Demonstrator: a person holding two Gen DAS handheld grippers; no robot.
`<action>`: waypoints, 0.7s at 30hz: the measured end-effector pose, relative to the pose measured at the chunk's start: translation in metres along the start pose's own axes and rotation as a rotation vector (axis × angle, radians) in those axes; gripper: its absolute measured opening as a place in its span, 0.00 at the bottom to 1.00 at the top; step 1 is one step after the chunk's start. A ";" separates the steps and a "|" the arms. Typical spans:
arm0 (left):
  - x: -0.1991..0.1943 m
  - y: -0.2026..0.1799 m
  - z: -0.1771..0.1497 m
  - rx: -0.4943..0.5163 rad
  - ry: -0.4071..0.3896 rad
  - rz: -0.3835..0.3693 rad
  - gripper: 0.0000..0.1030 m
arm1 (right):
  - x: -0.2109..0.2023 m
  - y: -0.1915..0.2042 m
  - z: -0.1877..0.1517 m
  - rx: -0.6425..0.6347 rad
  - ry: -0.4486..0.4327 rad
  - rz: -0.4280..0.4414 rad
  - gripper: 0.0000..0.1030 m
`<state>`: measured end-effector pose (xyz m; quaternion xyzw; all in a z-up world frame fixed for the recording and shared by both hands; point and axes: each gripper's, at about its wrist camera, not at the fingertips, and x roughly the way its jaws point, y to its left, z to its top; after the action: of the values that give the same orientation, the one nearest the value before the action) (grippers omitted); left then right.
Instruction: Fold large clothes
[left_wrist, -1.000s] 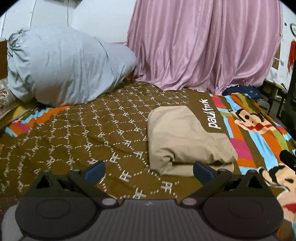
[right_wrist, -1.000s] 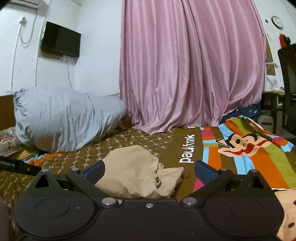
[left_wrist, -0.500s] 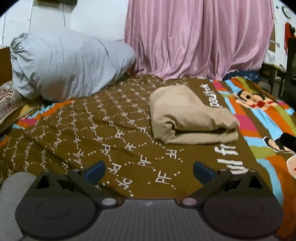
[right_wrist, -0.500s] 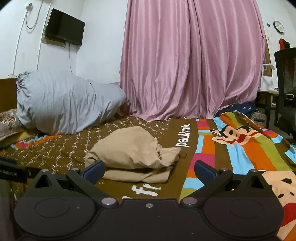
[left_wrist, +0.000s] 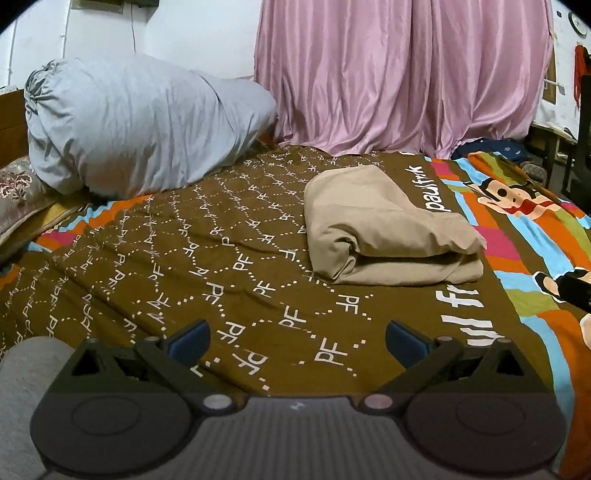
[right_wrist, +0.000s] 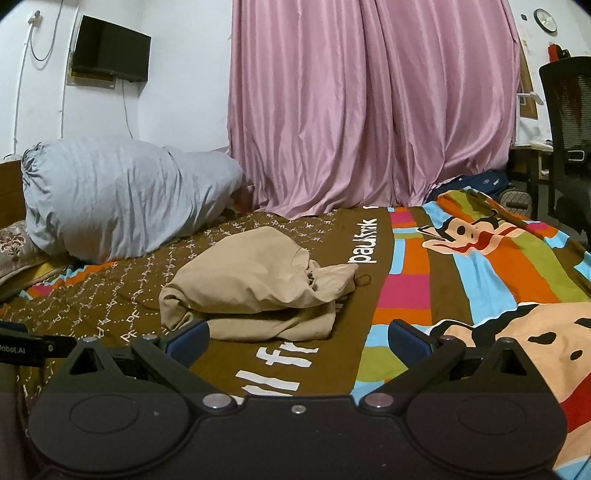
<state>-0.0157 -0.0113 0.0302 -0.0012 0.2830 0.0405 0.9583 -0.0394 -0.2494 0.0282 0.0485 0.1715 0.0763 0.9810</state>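
**Folded beige garment on the bed, both claws spread and holding nothing**

While the beige garment (left_wrist: 388, 229) lies folded in a thick bundle on the brown patterned part of the bedspread (left_wrist: 184, 258), the left gripper (left_wrist: 297, 341) hangs above the near edge of the bed with its blue-padded fingers (left_wrist: 190, 338) set wide apart and nothing between them. In the left wrist view the bundle sits toward 1 o'clock, well clear of the fingertips, its rolled edges facing the camera. In the right wrist view the garment (right_wrist: 255, 284) lies toward 11 o'clock, its near edge just beyond the left blue pad; whether the two touch cannot be told. A loose, crumpled end points toward 3 o'clock. The right gripper (right_wrist: 297, 339) is likewise wide open and grips nothing.

A large grey bundle of bedding (left_wrist: 140, 125) rests at 10 o'clock against the wall, beside a pink curtain (left_wrist: 406, 74) that hangs at 12 o'clock. The striped cartoon print of the bedspread runs off toward 3 o'clock. A wall-mounted screen (right_wrist: 110, 48) shows at 10 o'clock in the right wrist view, and a dark chair (right_wrist: 569, 122) at 2 o'clock.
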 end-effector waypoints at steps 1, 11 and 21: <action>0.000 0.000 0.000 0.000 0.001 -0.001 0.99 | 0.000 0.000 0.000 -0.001 0.001 0.001 0.99; 0.000 -0.001 0.000 0.003 0.003 -0.001 0.99 | 0.003 -0.002 0.000 0.013 0.012 0.002 0.99; 0.000 0.000 0.000 0.006 0.002 -0.002 0.99 | 0.003 -0.003 0.001 0.016 0.014 0.003 0.99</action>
<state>-0.0154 -0.0109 0.0300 0.0014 0.2840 0.0385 0.9580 -0.0360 -0.2523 0.0275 0.0559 0.1790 0.0768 0.9793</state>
